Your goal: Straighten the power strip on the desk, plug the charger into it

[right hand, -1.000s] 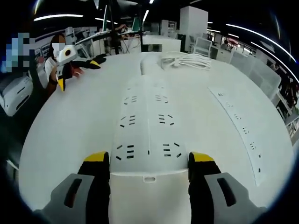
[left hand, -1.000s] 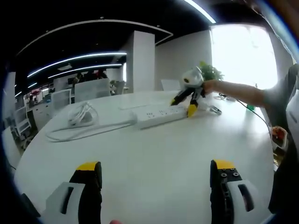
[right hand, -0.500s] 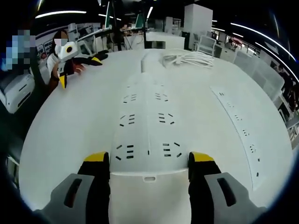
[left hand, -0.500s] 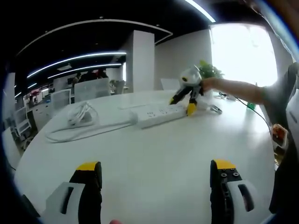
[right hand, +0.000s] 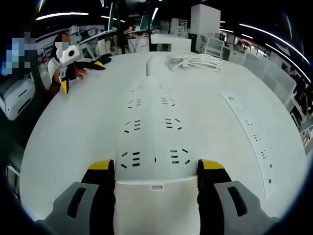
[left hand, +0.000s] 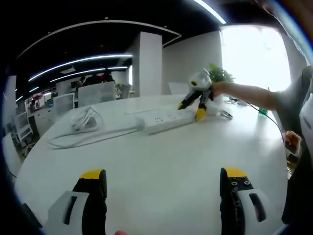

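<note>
In the right gripper view, the right gripper (right hand: 155,169) is seen with its yellow-tipped fingers (right hand: 101,165) pressed on the two sides of the near end of the white power strip (right hand: 151,127), so the strip is held between them. From there the strip runs straight away toward 12 o'clock on the white tabletop (right hand: 73,127), with pairs of socket holes along its top. At its far end a white cord (right hand: 193,61) is piled in loops. A second, thinner white strip (right hand: 252,137) is laid flat at 3 o'clock, apart from the held one. The left gripper (right hand: 80,66) is seen at 10 o'clock, low over the tabletop edge. In the left gripper view, the left gripper (left hand: 161,175) is held with its fingers (left hand: 93,176) wide apart and with nothing between them, above bare tabletop (left hand: 161,161). Farther off, at 12 o'clock, the power strip (left hand: 164,121) is seen lying on the tabletop, with the right gripper (left hand: 198,98) at its right end and a person's arm (left hand: 249,95) behind it. The cord (left hand: 85,122) is bunched at 10 o'clock. A green plant (left hand: 220,75) is seen behind the right gripper.
</note>
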Available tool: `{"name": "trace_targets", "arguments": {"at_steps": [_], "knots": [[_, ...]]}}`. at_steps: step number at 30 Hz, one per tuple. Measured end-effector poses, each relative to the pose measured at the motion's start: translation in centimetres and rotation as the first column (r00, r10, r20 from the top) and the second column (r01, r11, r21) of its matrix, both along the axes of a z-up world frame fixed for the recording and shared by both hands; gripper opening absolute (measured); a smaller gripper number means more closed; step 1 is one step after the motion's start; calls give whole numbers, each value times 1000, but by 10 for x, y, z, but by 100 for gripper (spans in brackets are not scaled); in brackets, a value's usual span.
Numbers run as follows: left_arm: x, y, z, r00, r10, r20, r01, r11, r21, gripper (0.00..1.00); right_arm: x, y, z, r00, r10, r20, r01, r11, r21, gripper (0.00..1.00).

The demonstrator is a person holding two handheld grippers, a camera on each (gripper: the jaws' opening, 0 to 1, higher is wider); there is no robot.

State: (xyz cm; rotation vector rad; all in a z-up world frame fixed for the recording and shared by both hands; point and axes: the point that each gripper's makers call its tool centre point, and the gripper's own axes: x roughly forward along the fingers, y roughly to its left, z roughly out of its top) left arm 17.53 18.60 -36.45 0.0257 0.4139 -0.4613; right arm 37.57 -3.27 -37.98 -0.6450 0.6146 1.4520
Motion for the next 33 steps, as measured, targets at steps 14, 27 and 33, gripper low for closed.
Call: {"name": "trace_targets", "arguments": {"at_steps": [14,27,33], "knots": [[-2,-2,1,1000,-3,2,3,1000,-6,100,-1,-2,-3,1000,-15,6,15,1000,-19,70],[-5,-3,6,1000,-4,12,4,1000,-5,100,-9,-8,-1,999,-37,6,37,999,-14,100],[-8,-7,9,1000,-9,19,9,1000,-4,100,-8,-15,6,997,-71,23,71,997,14,100]]}}
